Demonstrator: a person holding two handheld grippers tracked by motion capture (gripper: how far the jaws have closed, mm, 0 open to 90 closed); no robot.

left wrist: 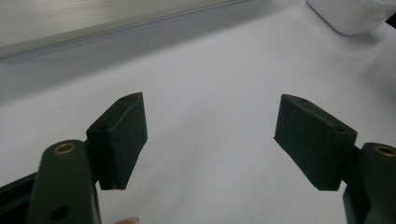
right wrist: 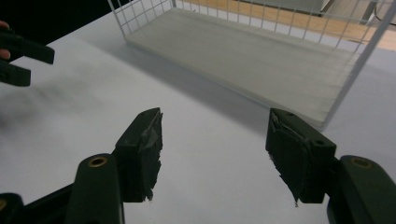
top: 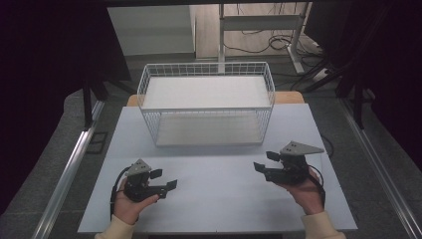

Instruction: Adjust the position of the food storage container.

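1. Where the white table [top: 214, 199] fills the middle of the high view, we see its top bare between the two hands, with grey floor on both sides.
2. We find a white wire basket [top: 206, 102] at the middle of the table's far edge, standing upright with a pale flat base; in the right gripper view its near corner [right wrist: 327, 122] sits just beyond the jaws.
3. We see the person's right hand [top: 306, 191] near the table's near right corner, a cream sleeve at its wrist, holding the right gripper [top: 265, 162], which points toward the table's middle.
4. Its jaws stand wide apart with only bare table between them, and the pads [right wrist: 144, 154] look frayed at their edges.
5. We see the left hand [top: 130, 206] near the near left corner, holding the left gripper [top: 163, 179], which points toward the right edge.
6. Its jaws are also spread wide and grip nothing; the left gripper view shows white tabletop between the pads [left wrist: 122, 140].
7. We make out a white rounded object [left wrist: 350, 14] at that view's upper right corner, too cropped to identify.
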